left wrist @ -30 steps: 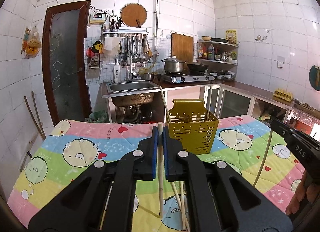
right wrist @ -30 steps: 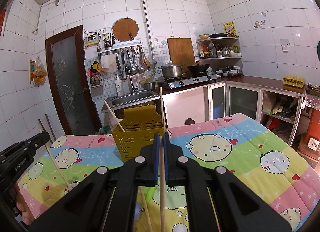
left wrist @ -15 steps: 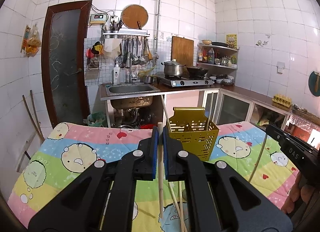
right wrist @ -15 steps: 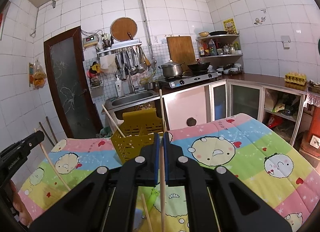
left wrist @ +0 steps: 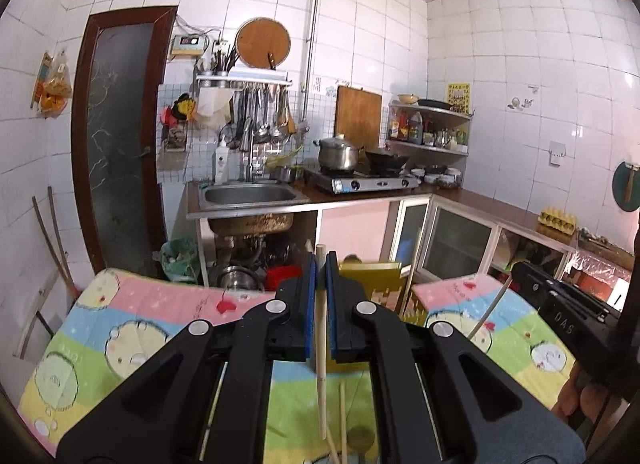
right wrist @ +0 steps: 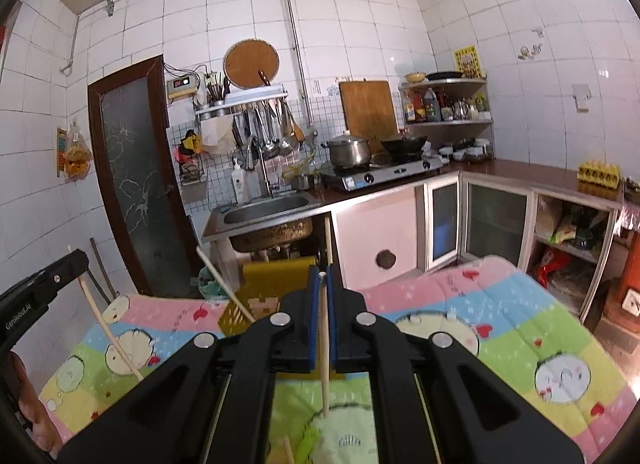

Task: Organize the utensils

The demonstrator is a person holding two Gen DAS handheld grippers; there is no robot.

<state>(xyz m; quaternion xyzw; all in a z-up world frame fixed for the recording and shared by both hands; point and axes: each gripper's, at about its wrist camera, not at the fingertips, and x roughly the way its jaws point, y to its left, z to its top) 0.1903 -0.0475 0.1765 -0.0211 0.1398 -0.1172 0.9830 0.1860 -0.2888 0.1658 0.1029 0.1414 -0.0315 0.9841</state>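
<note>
My left gripper [left wrist: 320, 260] is shut on a wooden chopstick [left wrist: 321, 348] that hangs down between its blue pads. My right gripper [right wrist: 322, 274] is shut on a thinner chopstick [right wrist: 325, 356]. Both are raised above the table. A yellow perforated utensil holder [left wrist: 380, 288] stands on the quilt just beyond the left gripper; it also shows in the right wrist view [right wrist: 260, 296], with a chopstick [right wrist: 224, 284] leaning out of it. The right gripper shows at the right edge of the left wrist view [left wrist: 560, 316]. The left gripper shows at the left edge of the right wrist view [right wrist: 44, 288].
A cartoon-print quilt [left wrist: 120, 328] covers the table. More chopsticks [left wrist: 342, 420] and a green utensil [right wrist: 308, 440] lie on it below the grippers. Behind are a sink counter [left wrist: 248, 196], a stove with pots [left wrist: 360, 180] and low cabinets [right wrist: 496, 216].
Both grippers have risen and tilted up with their chopsticks. The yellow holder now sits lower in both views, partly hidden behind the fingers.
</note>
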